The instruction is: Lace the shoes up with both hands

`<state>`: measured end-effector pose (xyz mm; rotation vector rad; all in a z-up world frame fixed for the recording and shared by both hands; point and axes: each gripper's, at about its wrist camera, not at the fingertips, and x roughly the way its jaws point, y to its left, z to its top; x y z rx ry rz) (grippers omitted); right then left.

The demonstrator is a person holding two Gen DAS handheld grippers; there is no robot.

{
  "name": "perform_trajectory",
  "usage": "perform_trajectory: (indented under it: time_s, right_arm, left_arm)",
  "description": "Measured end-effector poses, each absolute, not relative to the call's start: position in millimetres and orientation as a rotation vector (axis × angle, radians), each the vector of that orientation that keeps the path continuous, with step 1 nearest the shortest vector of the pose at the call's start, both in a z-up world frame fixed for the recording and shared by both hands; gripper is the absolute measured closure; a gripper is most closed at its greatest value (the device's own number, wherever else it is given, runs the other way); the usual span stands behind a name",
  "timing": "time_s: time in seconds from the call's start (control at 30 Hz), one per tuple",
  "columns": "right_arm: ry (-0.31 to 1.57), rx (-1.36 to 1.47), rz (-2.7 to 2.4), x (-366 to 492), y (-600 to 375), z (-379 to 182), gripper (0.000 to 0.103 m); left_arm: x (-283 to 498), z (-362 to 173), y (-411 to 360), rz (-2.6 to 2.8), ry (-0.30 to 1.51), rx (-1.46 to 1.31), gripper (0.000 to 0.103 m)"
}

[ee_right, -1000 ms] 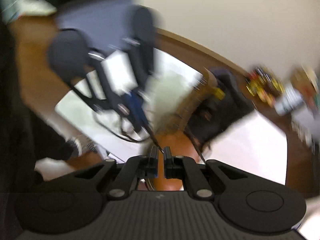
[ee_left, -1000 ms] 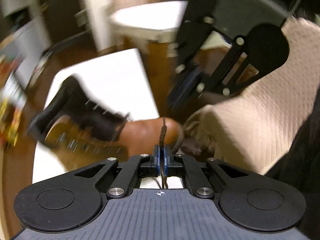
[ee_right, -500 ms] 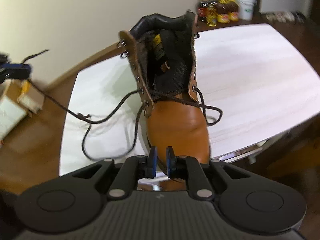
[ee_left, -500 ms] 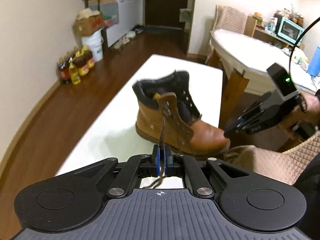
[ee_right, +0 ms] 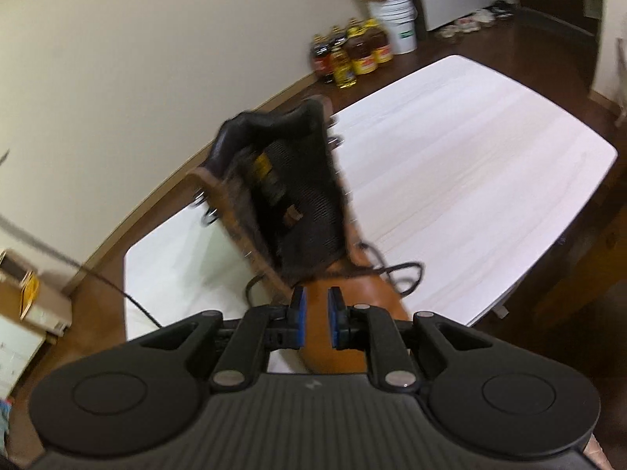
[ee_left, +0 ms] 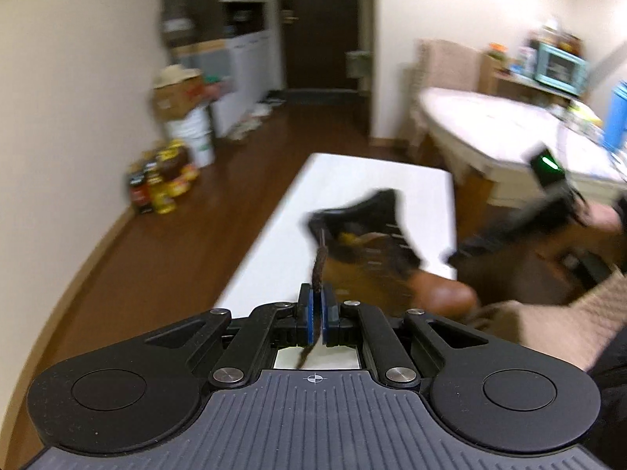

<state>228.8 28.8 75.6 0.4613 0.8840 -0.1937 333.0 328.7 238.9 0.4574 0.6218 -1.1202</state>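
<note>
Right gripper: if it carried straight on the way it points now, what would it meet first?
Most likely the boot: its brown toe fills the gap between the open right gripper, which holds nothing. Depth is unclear, so I can't say how near it is.

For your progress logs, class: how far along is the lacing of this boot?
Done: only the lowest eyelets look crossed on the boot. In hand: the left tongs pinch one lace end; the right tongs have just been opening, empty. Left: the upper eyelets and hooks.
</note>
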Motion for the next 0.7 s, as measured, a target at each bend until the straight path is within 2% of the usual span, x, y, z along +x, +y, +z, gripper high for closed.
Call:
perform_trajectory:
  time_s: [0.37,0.53,0.6,0.7]
  right_arm:
    - [0.897,0.119,-0.069,265.3,24.3,59.8,0.084]
    - [0.900,0.137,-0.011,277.4,13.1,47.7,0.084]
    - [0.904,0.148,-0.011,279.1,7.5,43.3,0.077]
    - [0.890,0.215,-0.017,274.0,-6.5,41.2,0.075]
  left_arm:
    - [294.3,170.4,189.3,-1.077,0.681,0.507,0.099]
    - [301.8,150.1,156.8,-1.017,0.739,0.558,0.099]
    - [306.7,140.8,145.7,-0.996,0.766,0.583,0.099]
    - [312.5,126.7,134.0,-0.997,0.810,0.615,0.099]
